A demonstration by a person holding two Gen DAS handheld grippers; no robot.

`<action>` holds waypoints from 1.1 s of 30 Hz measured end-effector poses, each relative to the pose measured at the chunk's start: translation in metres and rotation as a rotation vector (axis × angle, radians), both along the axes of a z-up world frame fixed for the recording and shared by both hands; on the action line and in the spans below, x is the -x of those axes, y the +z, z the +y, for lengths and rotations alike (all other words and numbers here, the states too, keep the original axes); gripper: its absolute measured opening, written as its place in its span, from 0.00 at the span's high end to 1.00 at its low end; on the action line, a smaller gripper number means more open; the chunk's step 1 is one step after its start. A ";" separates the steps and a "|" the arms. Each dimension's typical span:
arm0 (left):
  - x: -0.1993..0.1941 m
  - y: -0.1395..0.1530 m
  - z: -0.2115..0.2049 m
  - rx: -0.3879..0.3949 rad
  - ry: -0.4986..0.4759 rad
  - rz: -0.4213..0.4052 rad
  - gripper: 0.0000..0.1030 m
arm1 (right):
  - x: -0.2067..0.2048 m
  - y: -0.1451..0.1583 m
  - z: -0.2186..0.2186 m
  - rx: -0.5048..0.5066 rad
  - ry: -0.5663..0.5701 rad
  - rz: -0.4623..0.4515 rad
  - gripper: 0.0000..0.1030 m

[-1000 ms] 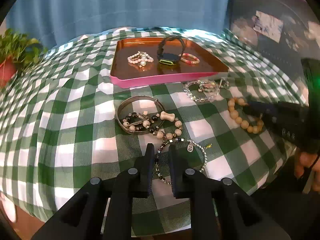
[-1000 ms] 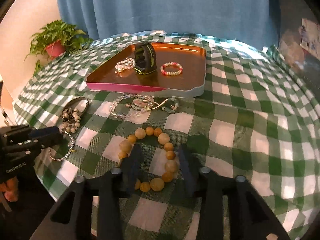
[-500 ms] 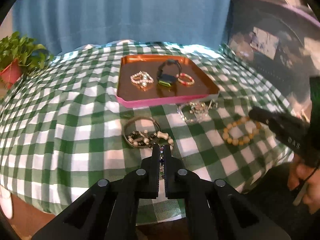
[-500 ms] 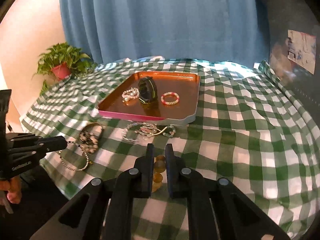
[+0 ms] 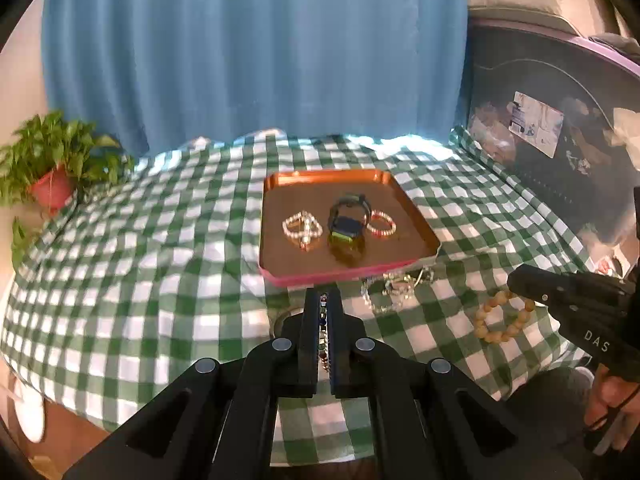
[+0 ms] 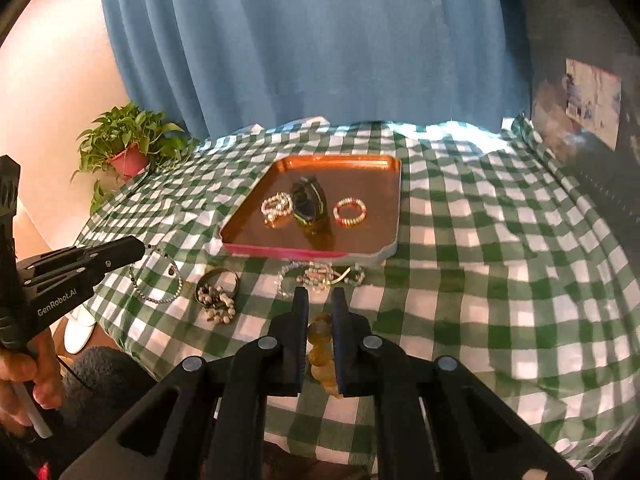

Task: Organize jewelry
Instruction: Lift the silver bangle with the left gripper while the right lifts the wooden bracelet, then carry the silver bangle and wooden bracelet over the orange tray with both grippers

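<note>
My left gripper [image 5: 324, 298] is shut on a dark beaded chain bracelet [image 5: 323, 332], which hangs from it above the cloth in the right wrist view [image 6: 160, 280]. My right gripper [image 6: 320, 298] is shut on a wooden bead bracelet [image 6: 320, 344], which hangs from it in the left wrist view [image 5: 500, 318]. A copper tray [image 5: 412, 216] with a pink front edge holds a pearl bracelet [image 5: 302, 228], a black smartwatch [image 5: 347, 224] and a red-and-white bead ring [image 5: 381, 224].
A clear crystal bracelet [image 6: 316, 274] lies in front of the tray. A metal bangle with bone-coloured beads [image 6: 216, 294] lies to its left. A potted plant [image 6: 128, 148] stands at the far left. A blue curtain hangs behind the checked tablecloth [image 6: 500, 280].
Both grippers have closed on their bracelets and lifted them off the cloth. Both cameras have pulled up and back, so the table looks farther away.
</note>
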State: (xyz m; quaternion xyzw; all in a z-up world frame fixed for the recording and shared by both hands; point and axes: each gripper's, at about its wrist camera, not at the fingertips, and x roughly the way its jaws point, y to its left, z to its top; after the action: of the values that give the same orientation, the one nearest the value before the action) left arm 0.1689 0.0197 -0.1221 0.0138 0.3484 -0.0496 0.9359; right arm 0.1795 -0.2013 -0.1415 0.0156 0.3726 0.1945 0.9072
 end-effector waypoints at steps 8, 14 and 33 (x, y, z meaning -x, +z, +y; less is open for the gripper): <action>-0.006 0.034 -0.001 0.022 -0.026 -0.052 0.97 | -0.008 0.044 0.010 -0.004 0.012 -0.050 0.90; -0.023 0.068 0.009 0.151 -0.059 -0.079 0.97 | -0.020 0.087 0.021 -0.018 0.030 -0.113 0.90; -0.110 0.057 0.035 0.277 -0.122 -0.066 0.97 | -0.091 0.096 0.047 -0.009 0.094 -0.142 0.90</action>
State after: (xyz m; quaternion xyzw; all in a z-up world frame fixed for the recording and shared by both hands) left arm 0.2784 0.0545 -0.0648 -0.0927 0.3059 -0.1533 0.9351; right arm 0.2703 -0.1543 -0.0455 -0.0116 0.3068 0.2390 0.9212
